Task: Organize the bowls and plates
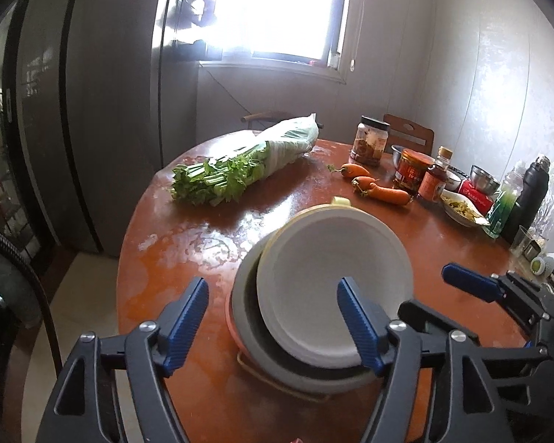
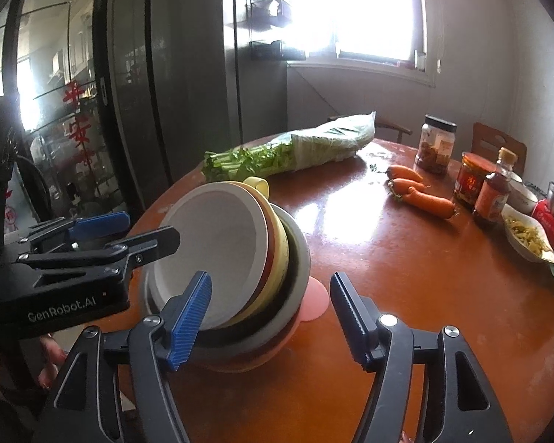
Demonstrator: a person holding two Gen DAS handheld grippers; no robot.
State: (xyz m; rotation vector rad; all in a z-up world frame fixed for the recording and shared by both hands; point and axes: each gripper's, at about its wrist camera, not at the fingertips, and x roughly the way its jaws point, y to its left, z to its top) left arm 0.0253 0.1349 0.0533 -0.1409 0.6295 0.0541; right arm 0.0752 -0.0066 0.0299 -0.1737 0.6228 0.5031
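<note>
A nested stack of bowls (image 1: 325,295) is seen near the front edge of the round table (image 1: 188,243), the white top bowl (image 2: 210,254) lying tilted in it. Both the left gripper (image 1: 273,321) and the right gripper (image 2: 271,317) are held apart around the stack, nothing clamped. The stacking step appears nearly done; next, the tilted bowl likely needs to be seated level.

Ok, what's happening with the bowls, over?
Left gripper open, right gripper open, both at bowl stack. White bowl tilted on top. Carrots well clear.
</note>
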